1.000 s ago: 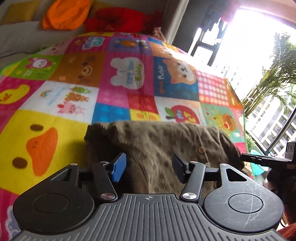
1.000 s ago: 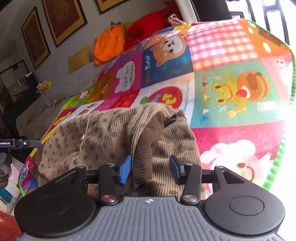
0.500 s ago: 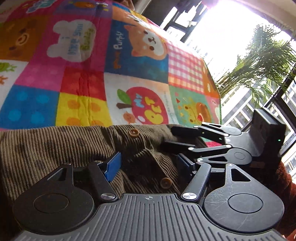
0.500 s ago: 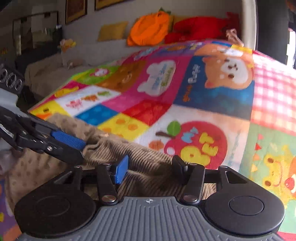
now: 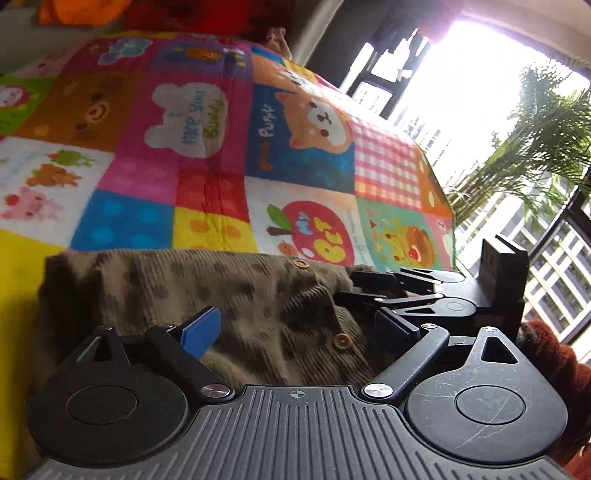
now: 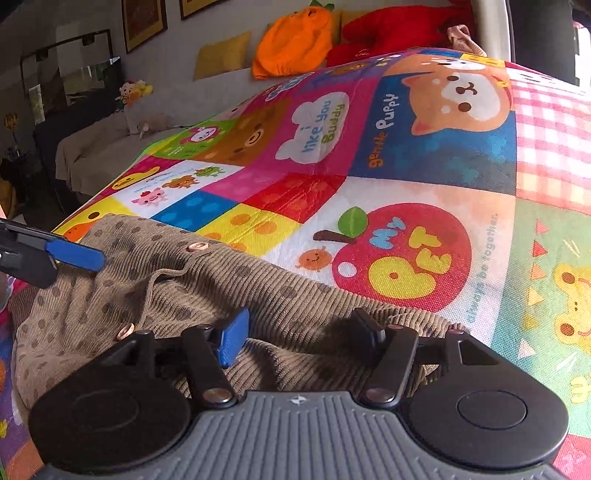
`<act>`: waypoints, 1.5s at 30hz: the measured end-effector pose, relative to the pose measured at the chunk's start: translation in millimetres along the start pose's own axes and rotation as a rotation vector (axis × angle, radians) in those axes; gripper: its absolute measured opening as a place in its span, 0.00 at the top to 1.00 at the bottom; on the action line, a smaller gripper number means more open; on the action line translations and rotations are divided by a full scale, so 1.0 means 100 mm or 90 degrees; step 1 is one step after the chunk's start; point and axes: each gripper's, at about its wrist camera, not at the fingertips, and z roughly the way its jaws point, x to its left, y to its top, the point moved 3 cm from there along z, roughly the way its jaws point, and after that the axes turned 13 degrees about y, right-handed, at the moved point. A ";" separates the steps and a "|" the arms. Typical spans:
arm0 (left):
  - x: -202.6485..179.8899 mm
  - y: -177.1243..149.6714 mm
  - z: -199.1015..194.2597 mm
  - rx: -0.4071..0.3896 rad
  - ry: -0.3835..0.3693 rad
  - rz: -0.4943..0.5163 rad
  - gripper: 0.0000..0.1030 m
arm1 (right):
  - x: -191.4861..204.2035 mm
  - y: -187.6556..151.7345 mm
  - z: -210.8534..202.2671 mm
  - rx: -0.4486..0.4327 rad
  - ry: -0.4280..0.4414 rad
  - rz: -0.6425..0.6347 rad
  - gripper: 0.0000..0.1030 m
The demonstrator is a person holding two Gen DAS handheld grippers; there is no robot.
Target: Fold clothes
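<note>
Over garment, left hand-held gripper opening (empty).

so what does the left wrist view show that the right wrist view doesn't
Only the left wrist view: bright window, palm plant, buildings outside. Only the right wrist view: framed pictures and a grey couch. Both share the brown corduroy garment, the patchwork blanket, and both open grippers, left gripper and right gripper.
</note>
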 end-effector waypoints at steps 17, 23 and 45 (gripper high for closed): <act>0.73 0.43 0.71 0.042 0.029 -0.001 0.07 | -0.26 -0.36 -0.77 -0.030 -0.088 0.216 0.20; 0.71 0.35 0.83 0.064 0.002 0.023 0.13 | -0.22 -0.18 -0.36 0.014 -0.049 0.162 0.74; 0.49 0.63 0.72 0.091 -0.095 0.107 0.13 | -0.85 0.03 -0.42 0.026 -0.210 0.177 0.77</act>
